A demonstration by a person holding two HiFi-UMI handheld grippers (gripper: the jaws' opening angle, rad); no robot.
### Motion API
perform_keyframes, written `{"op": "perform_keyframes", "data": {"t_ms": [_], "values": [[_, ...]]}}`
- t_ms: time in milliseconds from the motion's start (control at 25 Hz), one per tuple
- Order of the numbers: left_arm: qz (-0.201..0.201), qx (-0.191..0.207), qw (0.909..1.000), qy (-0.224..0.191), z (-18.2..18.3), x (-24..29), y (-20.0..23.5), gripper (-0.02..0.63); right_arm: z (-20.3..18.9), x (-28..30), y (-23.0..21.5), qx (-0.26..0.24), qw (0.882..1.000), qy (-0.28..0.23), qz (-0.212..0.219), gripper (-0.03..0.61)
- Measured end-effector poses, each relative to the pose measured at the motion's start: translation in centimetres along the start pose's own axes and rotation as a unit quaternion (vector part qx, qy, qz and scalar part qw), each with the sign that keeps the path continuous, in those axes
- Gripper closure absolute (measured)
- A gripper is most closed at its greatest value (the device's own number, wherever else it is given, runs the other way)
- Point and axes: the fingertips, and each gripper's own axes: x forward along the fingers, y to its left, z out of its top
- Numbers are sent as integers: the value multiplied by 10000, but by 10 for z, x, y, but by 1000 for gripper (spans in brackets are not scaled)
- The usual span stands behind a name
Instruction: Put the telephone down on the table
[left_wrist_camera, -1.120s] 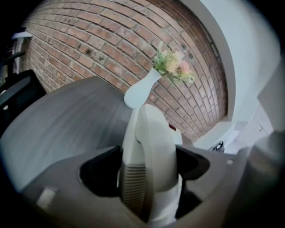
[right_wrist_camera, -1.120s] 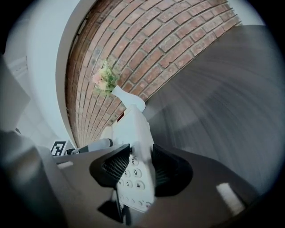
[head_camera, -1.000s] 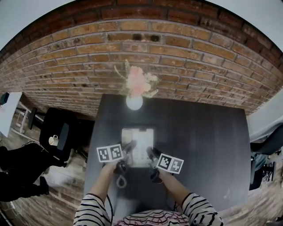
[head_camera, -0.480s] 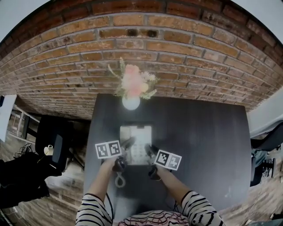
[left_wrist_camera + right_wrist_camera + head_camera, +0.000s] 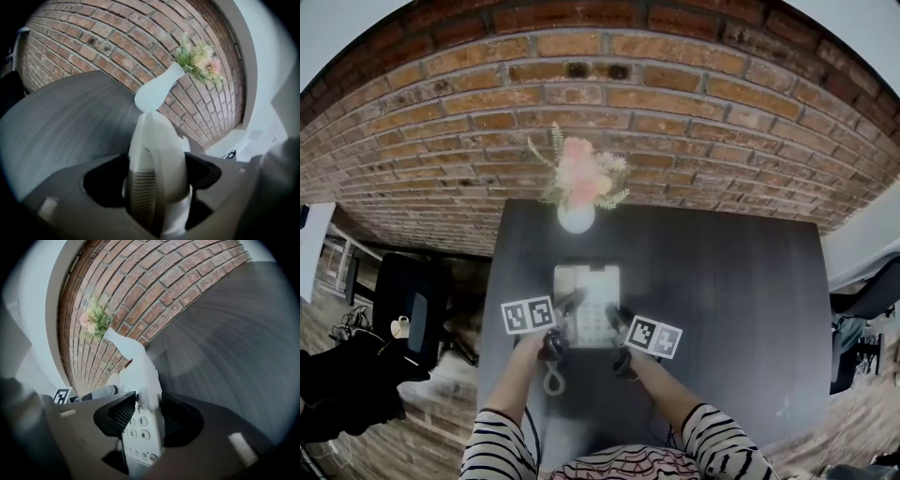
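Head view: the cream push-button desk telephone lies flat on, or barely above, the dark wooden table, just this side of the white bulb vase of pink flowers. Left gripper view: the left gripper is clamped on its handset edge, with the vase beyond. Right gripper view: the right gripper is opening, keypad edge between its jaws. Freed on one side only, the phone could tip or skid toward the vase.
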Motion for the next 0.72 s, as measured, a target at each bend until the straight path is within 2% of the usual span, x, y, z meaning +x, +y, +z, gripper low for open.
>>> {"op": "perform_keyframes", "data": {"t_ms": [120,400,560,720], "values": [[-50,117,9998,-153,1,-2,-2,238,1,-2,1,-141,9999,-59,-15,413],[79,712,9964,-457,1,-15,-7,239,9,-17,6,-375,9989,-261,-69,410],[274,928,9936,-578,2,-27,-6,239,8,-27,15,-539,9980,-329,35,411],[480,1130,9887,-865,9,-50,-12,239,4,-40,26,-741,9964,-376,136,423]]}}
